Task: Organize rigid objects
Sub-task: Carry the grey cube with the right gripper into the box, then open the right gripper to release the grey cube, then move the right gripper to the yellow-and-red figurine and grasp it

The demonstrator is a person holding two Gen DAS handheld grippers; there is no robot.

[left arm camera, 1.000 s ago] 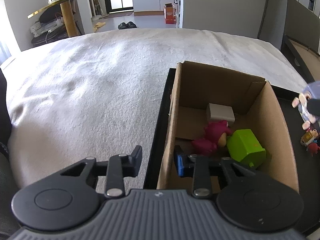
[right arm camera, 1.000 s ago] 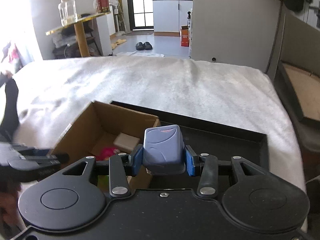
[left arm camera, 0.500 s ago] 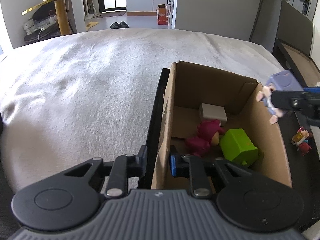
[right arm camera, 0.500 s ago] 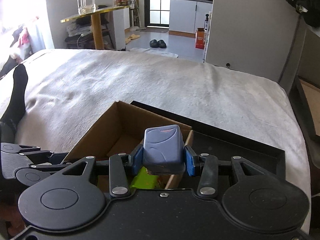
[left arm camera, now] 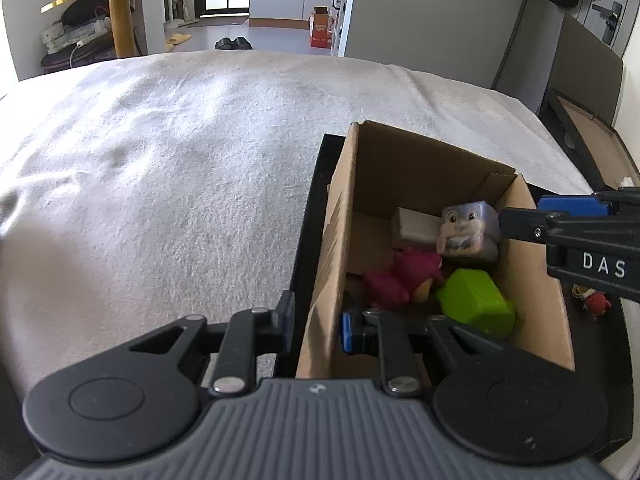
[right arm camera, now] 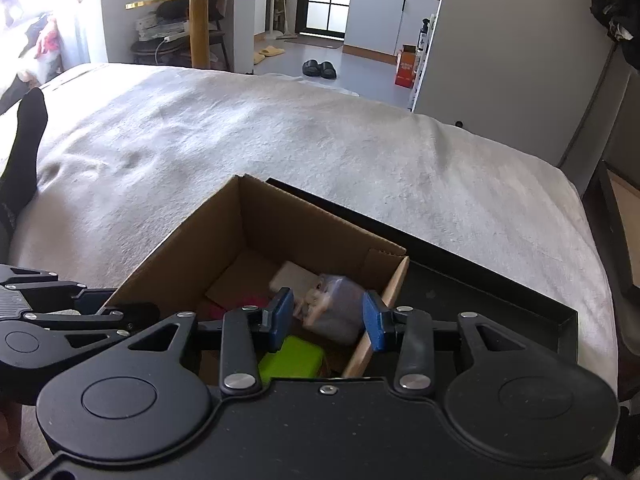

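Pale blanket [left arm camera: 180, 152] spreads wide over bed. Black tray [right arm camera: 500, 300] lies on it, cardboard box [left arm camera: 400, 164] standing in tray's left part. Left gripper [left arm camera: 316, 322] straddles box's near-left wall, one finger outside, one inside, small gaps either side, not pinching. Right gripper [right arm camera: 327, 320] over box's right wall, fingers spread wide, nothing between pads. Purple bunny cube [left arm camera: 470, 230] free inside box, blurred in right wrist view. Below: green block [left arm camera: 476, 304], pink plush toy [left arm camera: 400, 280], beige block [left arm camera: 414, 224]. Small red figure [left arm camera: 596, 302] on tray, outside box.

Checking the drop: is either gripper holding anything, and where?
Right gripper: nothing, bunny cube loose in cardboard box. Left gripper straddles box wall; grip cannot be told.
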